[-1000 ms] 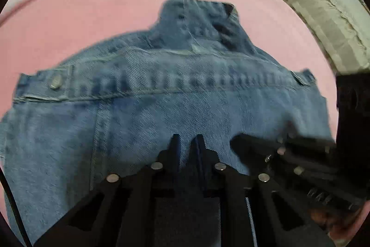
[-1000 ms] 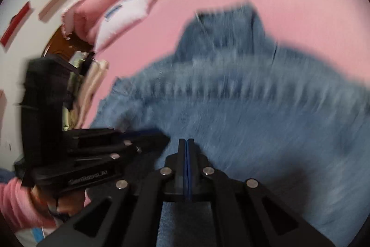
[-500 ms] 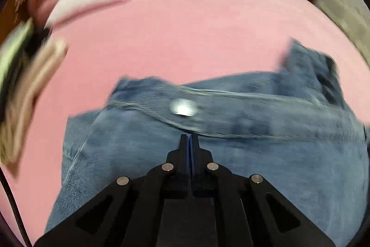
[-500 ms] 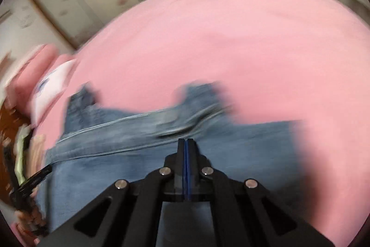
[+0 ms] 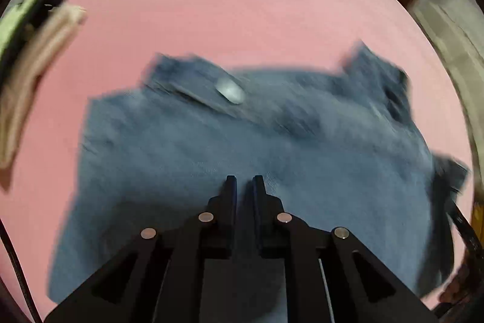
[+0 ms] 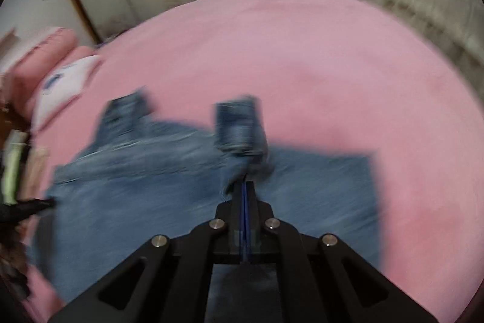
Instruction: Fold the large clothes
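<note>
Pink bed (image 5: 242, 5) fills both views, a wide flat sheet running to the far wall. Spread across its near half lies the denim jacket (image 5: 211, 147), blurred, its far edge toward the middle of the bed. In the left wrist view a folded corner sticks up at the far right of the garment, and a metal button (image 5: 230, 90) gleams near the far edge, left of centre. At the far left of the bed sits a white and pink pillow (image 6: 65, 81), and a stack of pale folded cloth (image 5: 33, 63) lies along the left edge.

Now the tools. The left hand-held gripper (image 5: 243, 181) hangs over the near middle of the denim, its jaws opening, a narrow gap between the fingers and no cloth caught in it. The right hand-held gripper (image 6: 245, 187) has its jaws pressed together, blue pads meeting. A raised denim flap (image 6: 239, 126) stands just beyond its tips; whether cloth is pinched there, I cannot tell through the blur. At the far right edge of the left view, part of the other tool and a hand (image 5: 453, 286) show.
</note>
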`<state>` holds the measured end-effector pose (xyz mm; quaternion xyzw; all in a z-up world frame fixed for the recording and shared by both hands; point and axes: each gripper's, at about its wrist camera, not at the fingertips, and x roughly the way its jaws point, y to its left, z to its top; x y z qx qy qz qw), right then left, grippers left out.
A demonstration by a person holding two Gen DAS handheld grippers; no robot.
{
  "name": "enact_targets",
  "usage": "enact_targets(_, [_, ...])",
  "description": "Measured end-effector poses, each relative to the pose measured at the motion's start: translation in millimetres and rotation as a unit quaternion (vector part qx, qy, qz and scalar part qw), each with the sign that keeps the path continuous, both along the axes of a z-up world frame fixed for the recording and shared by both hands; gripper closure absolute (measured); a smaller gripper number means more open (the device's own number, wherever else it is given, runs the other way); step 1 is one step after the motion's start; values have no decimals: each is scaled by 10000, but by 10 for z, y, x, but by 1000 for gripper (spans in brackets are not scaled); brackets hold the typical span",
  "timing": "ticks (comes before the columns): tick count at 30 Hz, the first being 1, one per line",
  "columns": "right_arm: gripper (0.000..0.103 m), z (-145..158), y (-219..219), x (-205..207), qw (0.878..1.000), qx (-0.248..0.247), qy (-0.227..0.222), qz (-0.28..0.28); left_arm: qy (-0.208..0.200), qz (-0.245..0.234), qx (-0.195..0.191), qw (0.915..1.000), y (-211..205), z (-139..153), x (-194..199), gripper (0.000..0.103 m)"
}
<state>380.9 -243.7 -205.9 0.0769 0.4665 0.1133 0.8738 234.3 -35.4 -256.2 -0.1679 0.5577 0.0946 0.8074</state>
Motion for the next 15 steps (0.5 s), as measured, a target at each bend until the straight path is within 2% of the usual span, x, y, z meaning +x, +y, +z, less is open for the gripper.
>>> enact_targets(1, [103, -19, 145, -91, 9994, 282, 53, 194, -28, -75, 67, 9999, -76, -17, -29, 95])
enact_targets(2, [103, -15, 275, -172, 9988, 358, -16, 326, -68, -156, 182, 9997, -144, 1, -83, 90])
enact_targets(4, [103, -14, 504, -325, 9977, 467, -113, 479, -106, -219, 545, 9982, -278, 41, -179, 90])
enact_targets(5, [103, -29, 694, -433, 9949, 737, -21, 683, -124, -218, 624, 9977, -315, 56, -217, 90])
enact_targets(7, [103, -97, 1001, -567, 9870, 1127, 261, 1112, -149, -261, 420, 9987, -459, 117, -305, 90])
enact_targets(11, [103, -349, 1455, -738, 9762, 1117, 894, 1633, -103, -252, 380, 9989, -632, 209, -399, 86])
enact_targets(13, [103, -438, 1516, -717, 9716, 1194, 1087, 1729, -3, -133, 714, 9974, -561, 193, -470, 83])
enact_targets(15, [103, -457, 1483, -648, 9703, 1196, 992, 1853, 196, 94, 1153, 9931, -385, 134, -556, 80])
